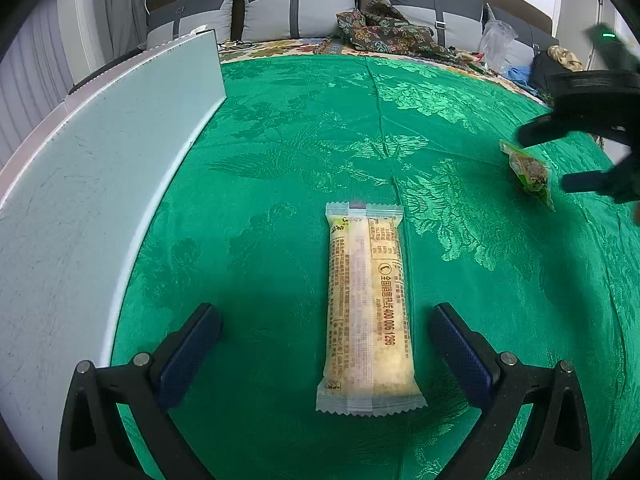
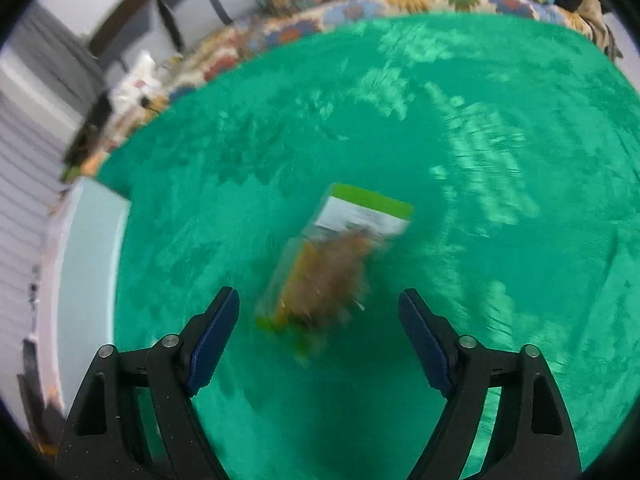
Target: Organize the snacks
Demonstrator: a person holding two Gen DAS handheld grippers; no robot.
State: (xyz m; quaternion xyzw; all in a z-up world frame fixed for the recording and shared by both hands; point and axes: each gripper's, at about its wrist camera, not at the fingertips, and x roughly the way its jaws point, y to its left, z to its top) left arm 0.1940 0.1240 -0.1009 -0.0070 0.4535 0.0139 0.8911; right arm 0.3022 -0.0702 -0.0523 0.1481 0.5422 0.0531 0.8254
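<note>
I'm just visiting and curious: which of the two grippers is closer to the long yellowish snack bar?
Left. The left gripper is open with the yellowish snack bar lying between its fingers on the green cloth. The right gripper is off to the side, open over the green snack packet.

green tablecloth (image 1: 280, 128), snack bar (image 1: 366, 312), green packet (image 1: 530, 172), pale board (image 1: 100, 168)

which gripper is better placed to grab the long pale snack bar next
Left. The left hand-held gripper is open with the long pale snack bar lying lengthwise between its fingers. The right hand-held gripper is open over the small green snack packet, off to the right.
</note>
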